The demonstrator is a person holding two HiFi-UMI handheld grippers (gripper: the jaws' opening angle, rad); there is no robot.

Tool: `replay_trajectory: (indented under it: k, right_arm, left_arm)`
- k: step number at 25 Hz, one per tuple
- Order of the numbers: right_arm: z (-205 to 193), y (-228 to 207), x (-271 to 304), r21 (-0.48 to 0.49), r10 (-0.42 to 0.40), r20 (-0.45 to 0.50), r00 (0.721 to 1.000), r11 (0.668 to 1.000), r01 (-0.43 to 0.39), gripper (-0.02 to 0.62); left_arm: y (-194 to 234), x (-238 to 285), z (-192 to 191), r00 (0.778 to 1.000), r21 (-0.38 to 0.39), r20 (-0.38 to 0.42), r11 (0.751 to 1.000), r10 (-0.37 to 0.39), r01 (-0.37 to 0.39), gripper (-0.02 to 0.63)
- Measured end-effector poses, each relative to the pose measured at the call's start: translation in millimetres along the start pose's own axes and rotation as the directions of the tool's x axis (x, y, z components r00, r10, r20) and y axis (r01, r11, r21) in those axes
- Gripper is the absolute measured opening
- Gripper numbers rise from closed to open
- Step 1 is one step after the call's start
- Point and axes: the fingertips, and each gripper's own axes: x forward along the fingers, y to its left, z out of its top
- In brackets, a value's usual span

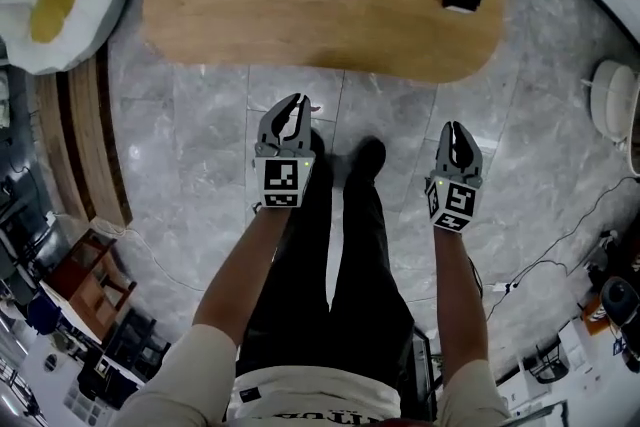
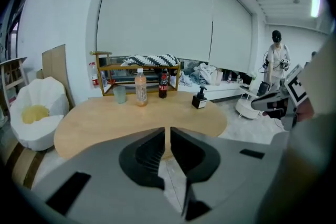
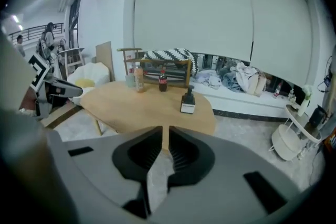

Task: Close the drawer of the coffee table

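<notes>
Looking down, head view: the oval wooden worktop (image 1: 320, 5) lies ahead of the person's feet. The left hand-held gripper (image 1: 297, 103) and right hand-held gripper (image 1: 455, 129) hang short of its near edge, clear of it.
Left gripper view: jaws drawn almost together, only a thin slit, nothing between them.
Right gripper view: likewise nearly closed and empty. A pump bottle (image 3: 187, 100) stands on the worktop.
Drawer: presumably under the worktop. No view shows it.
Handling, judged: stiff, light, sliding on runners. Press the front's middle with the jaw tips rather than pinching it.
</notes>
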Motion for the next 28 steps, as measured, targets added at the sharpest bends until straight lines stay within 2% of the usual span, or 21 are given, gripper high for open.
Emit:
replay_trajectory:
  k: [4, 8, 15, 21, 28]
  right_arm:
    - [47, -1, -41, 0.017, 0.004, 0.025, 1.000, 1.000, -0.005, 0.048]
    - [89, -5, -74, 0.035, 0.015, 0.061, 0.998, 0.999, -0.018, 0.034]
    - [141, -10, -135, 0.019, 0.050, 0.069, 0.996, 0.999, -0.051, 0.023]
    - [199, -17, -190, 0.079, 0.071, 0.132, 0.989, 0.994, -0.082, 0.021]
    - [265, -30, -241, 0.027, 0.071, 0.223, 0.972, 0.997, -0.079, 0.021]
  left_arm:
    - [-3, -39, 46, 1.000, -0.028, 0.022, 1.000, -0.010, 0.010, 0.048]
    - [-9, -73, 92, 0.998, -0.019, 0.055, 1.000, -0.010, 0.011, 0.038]
    - [-16, -133, 151, 0.998, -0.067, 0.064, 0.998, 0.004, 0.000, 0.021]
    - [-18, -185, 201, 0.996, -0.041, 0.085, 0.999, -0.006, 0.010, 0.021]
    - [-10, -236, 271, 0.984, -0.024, 0.176, 0.999, -0.023, 0.028, 0.021]
